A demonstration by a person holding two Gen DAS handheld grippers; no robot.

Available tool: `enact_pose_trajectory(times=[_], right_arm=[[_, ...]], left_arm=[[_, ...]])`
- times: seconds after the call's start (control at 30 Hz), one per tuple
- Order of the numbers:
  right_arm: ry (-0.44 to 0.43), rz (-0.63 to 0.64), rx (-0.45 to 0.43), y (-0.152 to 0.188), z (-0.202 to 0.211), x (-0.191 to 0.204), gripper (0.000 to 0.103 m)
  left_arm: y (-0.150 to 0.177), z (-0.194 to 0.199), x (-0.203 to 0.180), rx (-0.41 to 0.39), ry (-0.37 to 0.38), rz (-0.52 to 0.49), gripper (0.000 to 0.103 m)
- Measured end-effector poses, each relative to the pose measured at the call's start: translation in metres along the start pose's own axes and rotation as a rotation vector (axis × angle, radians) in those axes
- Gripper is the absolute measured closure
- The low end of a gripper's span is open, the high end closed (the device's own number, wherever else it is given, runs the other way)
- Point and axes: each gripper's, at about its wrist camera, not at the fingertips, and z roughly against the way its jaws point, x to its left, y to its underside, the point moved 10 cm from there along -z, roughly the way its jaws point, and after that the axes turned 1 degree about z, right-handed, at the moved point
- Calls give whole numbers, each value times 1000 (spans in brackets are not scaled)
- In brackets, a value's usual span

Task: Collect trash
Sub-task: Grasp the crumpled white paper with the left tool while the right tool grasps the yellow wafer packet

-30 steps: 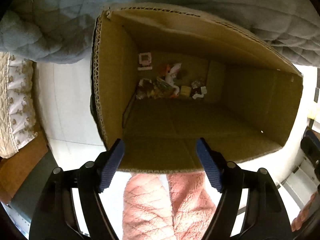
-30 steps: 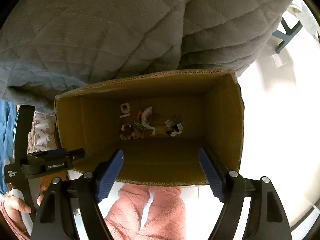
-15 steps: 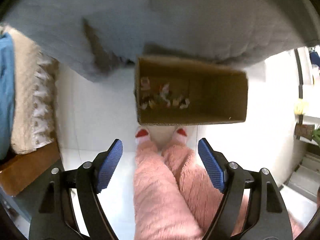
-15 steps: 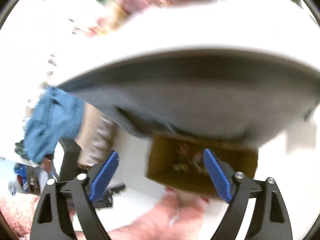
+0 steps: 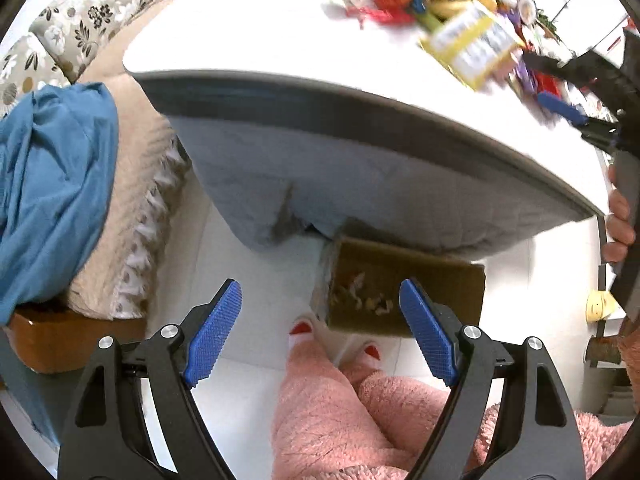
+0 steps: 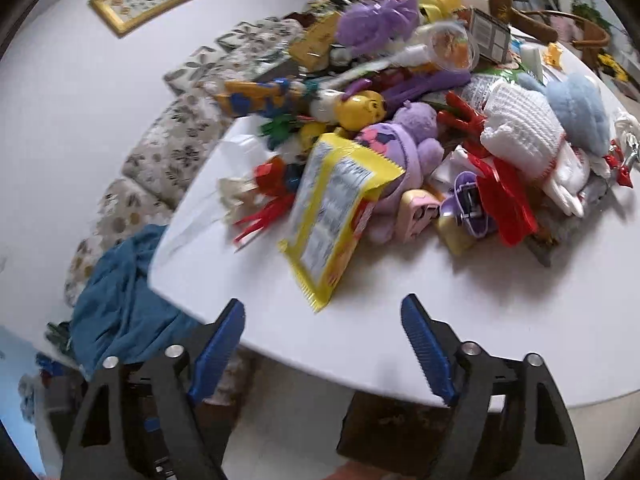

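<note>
Above table (image 6: 400, 300) now, right tool (image 6: 323, 344) raised.

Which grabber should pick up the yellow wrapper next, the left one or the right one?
Probably the right. The right gripper has open, empty jaws facing the yellow wrapper on the white table. The left gripper, also open, sits lower, facing the cardboard box on the floor.

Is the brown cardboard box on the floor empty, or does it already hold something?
Not empty. The brown cardboard box stands open-topped below the white table, with a small cluster of mixed scraps on its bottom.
</note>
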Motion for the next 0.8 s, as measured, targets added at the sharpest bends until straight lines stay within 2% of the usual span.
enact_pose_trajectory(times=[0.03,0.17,0.23,0.3,0.4,0.53,0.67,0.8], right_arm=[[-7,-12,3,-3,-6,0,41],[-7,-31,30,-11,-25,6,49],[-10,-43,55,-15,-42,10,68],[-27,-57,83,-15,-52,12,81],[-53,-89,75,-20,-54,20,86],[-132,-141,24,-17,-26,32,89],[-163,-211,7,-8,-2,29,89],[-194,-319,-19,-2,25,16,89]], left_arm=[[-8,3,5,-15,-5,-6,23],[-24,15,21,-38,-17,-23,23],[-27,14,29,-27,-8,-19,23],[-33,11,35,-14,1,-17,23],[-50,14,35,-8,24,-25,23],[-84,14,31,-35,83,-17,23],[-142,7,20,-91,111,-32,23],[-199,-15,-3,-110,74,-118,23]])
